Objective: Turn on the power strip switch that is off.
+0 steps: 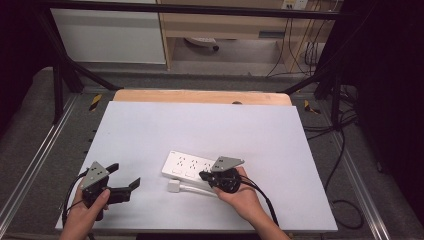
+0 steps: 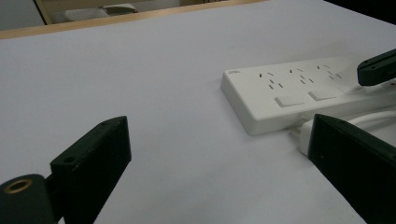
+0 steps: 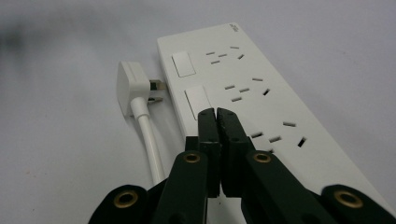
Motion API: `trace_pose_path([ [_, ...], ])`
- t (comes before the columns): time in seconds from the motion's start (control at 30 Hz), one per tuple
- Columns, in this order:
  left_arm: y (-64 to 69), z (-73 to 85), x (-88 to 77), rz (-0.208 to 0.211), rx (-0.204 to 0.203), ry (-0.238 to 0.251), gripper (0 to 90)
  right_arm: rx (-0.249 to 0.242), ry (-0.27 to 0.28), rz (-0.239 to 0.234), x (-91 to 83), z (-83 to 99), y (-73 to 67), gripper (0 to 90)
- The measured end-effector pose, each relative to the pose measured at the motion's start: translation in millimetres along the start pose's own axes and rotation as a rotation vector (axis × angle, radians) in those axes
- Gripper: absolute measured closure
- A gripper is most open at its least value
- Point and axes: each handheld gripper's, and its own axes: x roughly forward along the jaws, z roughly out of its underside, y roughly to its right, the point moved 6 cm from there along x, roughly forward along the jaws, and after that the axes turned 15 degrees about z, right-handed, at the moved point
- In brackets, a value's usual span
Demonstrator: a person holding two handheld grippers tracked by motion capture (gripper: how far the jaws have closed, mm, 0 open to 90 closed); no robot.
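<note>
A white power strip point(image 1: 187, 165) point(image 2: 289, 88) point(image 3: 243, 79) with several sockets and rocker switches lies flat on the white tabletop. Its white plug point(image 1: 173, 186) point(image 3: 128, 84) point(image 2: 304, 134) lies loose beside the strip's near edge, pins towards the strip, on a white cable point(image 3: 152, 144). My right gripper point(image 1: 202, 175) point(image 3: 217, 112) is shut with nothing between its jaws, and its tips hover over the strip beside a switch. One of its jaws shows in the left gripper view point(image 2: 376, 67). My left gripper point(image 1: 123, 175) point(image 2: 219, 123) stands open and empty, left of the strip, pointing at it.
The white tabletop point(image 1: 200, 125) ends in a wooden strip point(image 1: 200, 96) at the far side. A black frame point(image 1: 60, 75) surrounds the table. Black cables point(image 1: 345, 150) trail on the floor to the right. A cabinet point(image 1: 225, 25) stands beyond.
</note>
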Motion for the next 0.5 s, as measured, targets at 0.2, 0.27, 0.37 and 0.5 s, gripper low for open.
trace_pose_path([
  [0.2, 0.1, -0.1, 0.0, 0.0, 0.001, 0.0, 6.1, 0.004, -0.003, 0.003, 1.0, 2.4, 1.3, 90.0],
  [0.27, 0.0, 0.1, 0.0, 0.0, 0.001, -0.001, 6.1, 0.006, -0.003, 0.004, 0.5, 3.1, 1.6, 90.0],
  [0.37, 0.1, 0.0, 0.0, 0.0, 0.002, -0.001, 6.1, 0.005, -0.007, 0.006, 0.0, 4.7, 2.0, 90.0],
  [0.5, 0.2, 0.0, 0.0, 0.0, 0.002, 0.0, 6.1, 0.004, -0.007, 0.008, -0.4, 6.2, 2.9, 90.0],
])
